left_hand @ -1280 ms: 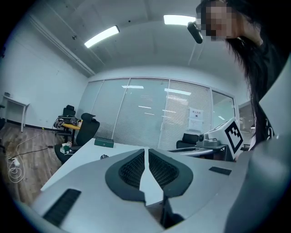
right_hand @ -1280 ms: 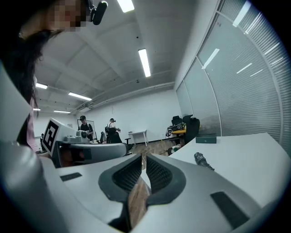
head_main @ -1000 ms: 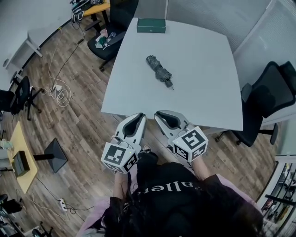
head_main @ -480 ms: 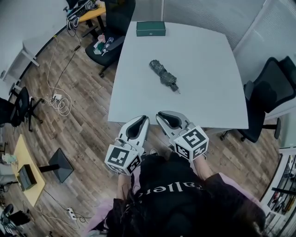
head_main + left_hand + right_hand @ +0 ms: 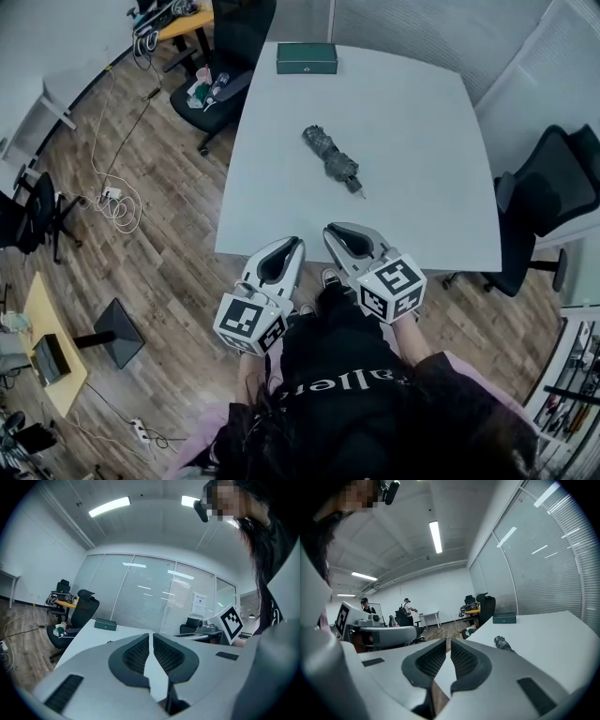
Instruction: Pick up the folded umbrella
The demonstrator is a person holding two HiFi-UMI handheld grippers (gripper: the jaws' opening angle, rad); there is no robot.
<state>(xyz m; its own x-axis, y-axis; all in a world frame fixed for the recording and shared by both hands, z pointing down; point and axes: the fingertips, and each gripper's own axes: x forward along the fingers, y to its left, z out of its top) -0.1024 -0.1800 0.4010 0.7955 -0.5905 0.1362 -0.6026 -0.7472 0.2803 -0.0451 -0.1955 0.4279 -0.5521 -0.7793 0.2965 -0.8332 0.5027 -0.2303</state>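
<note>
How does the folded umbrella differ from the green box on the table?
The folded umbrella is dark grey and lumpy; the green box is flat and rectangular. The umbrella lies diagonally near the middle of the white table; the box sits square at its far edge. The umbrella is nearer the person than the box. Both rest on the table, well apart.

The head view looks steeply down from above the person onto the tabletop [image 5: 422, 112], with the left tool [image 5: 284, 246] and right tool [image 5: 339, 232] below it. Each gripper view sits close behind its own jaws, facing almost level across that tabletop. All three views share the green box [image 5: 307, 58].
</note>
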